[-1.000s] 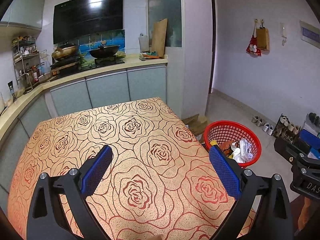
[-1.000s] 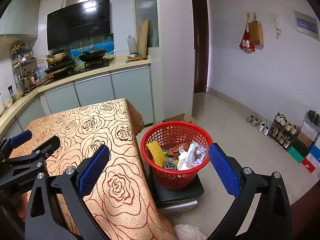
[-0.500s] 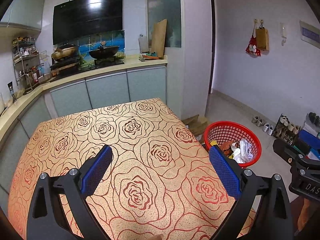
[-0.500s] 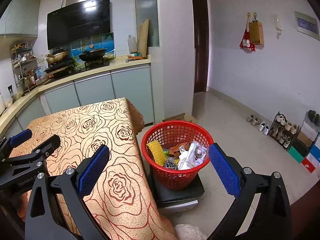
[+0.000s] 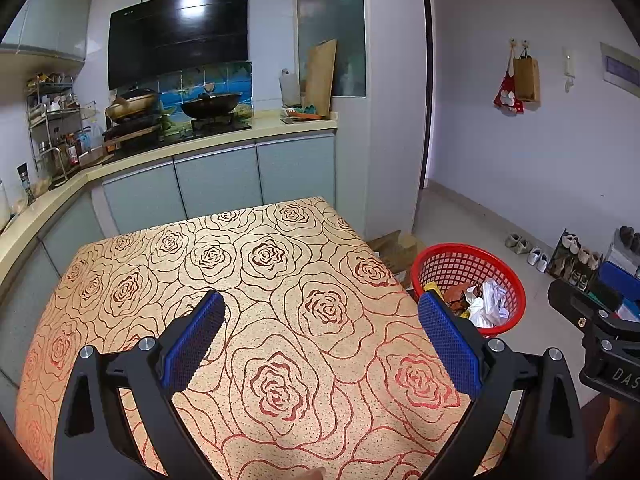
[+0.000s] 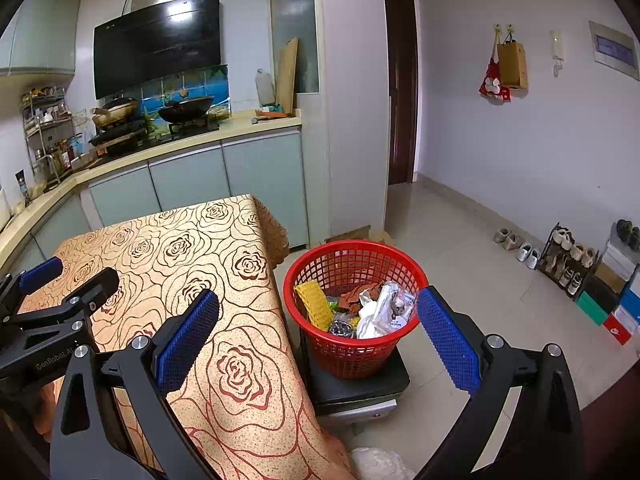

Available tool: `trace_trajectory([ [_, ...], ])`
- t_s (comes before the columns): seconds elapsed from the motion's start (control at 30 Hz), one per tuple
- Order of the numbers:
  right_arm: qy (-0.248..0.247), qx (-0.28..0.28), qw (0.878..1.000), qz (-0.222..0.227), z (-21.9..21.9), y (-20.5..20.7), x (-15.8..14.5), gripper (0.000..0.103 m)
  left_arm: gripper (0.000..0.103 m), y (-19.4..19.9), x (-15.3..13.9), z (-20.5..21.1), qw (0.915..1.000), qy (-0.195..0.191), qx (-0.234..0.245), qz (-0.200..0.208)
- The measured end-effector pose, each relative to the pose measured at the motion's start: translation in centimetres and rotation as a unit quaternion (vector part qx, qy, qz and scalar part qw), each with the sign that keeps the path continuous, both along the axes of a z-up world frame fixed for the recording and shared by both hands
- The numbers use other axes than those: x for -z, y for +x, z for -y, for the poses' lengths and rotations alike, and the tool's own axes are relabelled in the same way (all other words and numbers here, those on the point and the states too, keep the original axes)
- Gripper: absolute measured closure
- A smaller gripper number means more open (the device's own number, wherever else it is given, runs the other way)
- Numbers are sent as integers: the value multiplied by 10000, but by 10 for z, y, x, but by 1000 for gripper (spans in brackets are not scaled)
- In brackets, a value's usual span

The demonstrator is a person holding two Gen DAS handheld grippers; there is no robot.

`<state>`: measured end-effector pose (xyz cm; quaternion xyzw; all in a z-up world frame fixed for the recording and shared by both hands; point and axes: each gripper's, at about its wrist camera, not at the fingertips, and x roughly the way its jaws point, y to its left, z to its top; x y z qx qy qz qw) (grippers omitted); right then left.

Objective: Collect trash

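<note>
rose tablecloth [image 5: 280, 288] | wok [image 5: 210, 104] on stove | shoe rack [image 6: 568, 260]

White lump [image 6: 380, 465] – cut off, unidentifiable

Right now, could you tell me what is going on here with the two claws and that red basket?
A person holds both claws open and empty over the table with the rose-patterned cloth. The left claw is above the cloth; the right claw is at the table's edge, facing the red basket. The basket sits on a dark stool beside the table and already holds trash. No trash shows on the cloth.
</note>
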<state>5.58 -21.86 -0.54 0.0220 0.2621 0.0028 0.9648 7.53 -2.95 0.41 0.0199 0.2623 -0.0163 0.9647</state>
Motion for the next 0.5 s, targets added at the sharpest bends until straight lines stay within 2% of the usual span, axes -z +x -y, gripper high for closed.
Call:
trace_trajectory([
  [0.5,-4,-3,10000,-4,0,0,0,6,9,1,0,-1,10000,-24,-9,21],
])
